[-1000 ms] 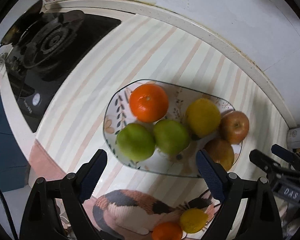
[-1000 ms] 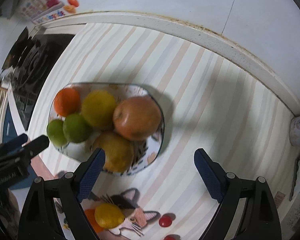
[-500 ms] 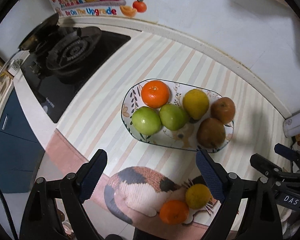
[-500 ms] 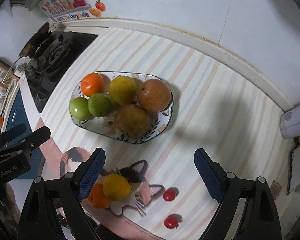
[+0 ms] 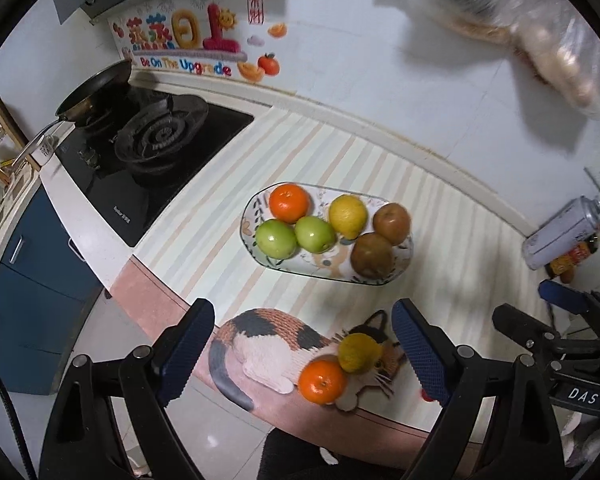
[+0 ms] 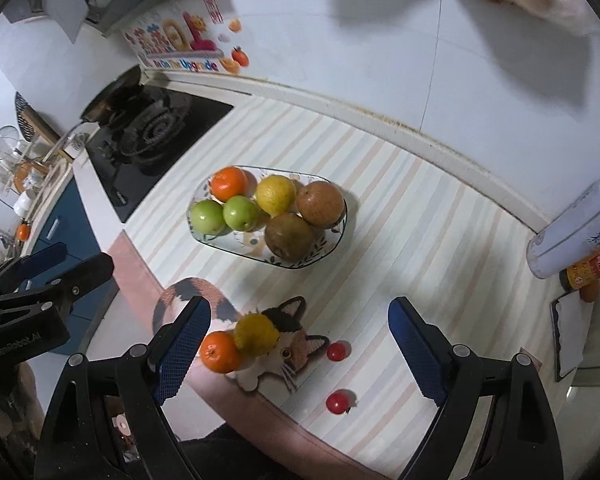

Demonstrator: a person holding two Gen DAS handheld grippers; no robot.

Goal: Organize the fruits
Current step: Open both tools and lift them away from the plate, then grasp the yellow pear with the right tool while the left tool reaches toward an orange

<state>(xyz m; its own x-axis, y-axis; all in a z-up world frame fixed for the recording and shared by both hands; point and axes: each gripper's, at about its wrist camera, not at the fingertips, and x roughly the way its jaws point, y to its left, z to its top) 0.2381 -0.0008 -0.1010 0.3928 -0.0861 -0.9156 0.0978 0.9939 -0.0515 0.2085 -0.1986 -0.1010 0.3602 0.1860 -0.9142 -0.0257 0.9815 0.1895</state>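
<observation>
A patterned oval plate [image 5: 256, 206] [image 6: 332, 246] on the striped counter holds an orange [image 5: 289, 203], two green apples [image 5: 276, 238], a yellow lemon [image 5: 348, 216] and two brown-red fruits [image 5: 372, 256]. A loose orange [image 5: 323, 382] [image 6: 220, 352] and a yellow fruit [image 5: 358, 352] [image 6: 256, 334] lie touching on the cat picture near the counter's front edge. Two small red tomatoes [image 6: 336, 351] [image 6: 338, 401] lie to their right. My left gripper [image 5: 304, 352] and right gripper [image 6: 296, 346] are both open and empty, held high above the front edge.
A black gas stove [image 5: 156, 148] with a pan [image 5: 92, 92] stands at the left. A silver can [image 5: 560, 232] [image 6: 572, 232] and a bottle [image 6: 592, 268] stand at the right by the wall. Blue cabinets [image 5: 24, 280] are below left.
Both grippers have drawn back and up from the plate, so the plate looks smaller and the loose fruits, stove and wall have come into view.
</observation>
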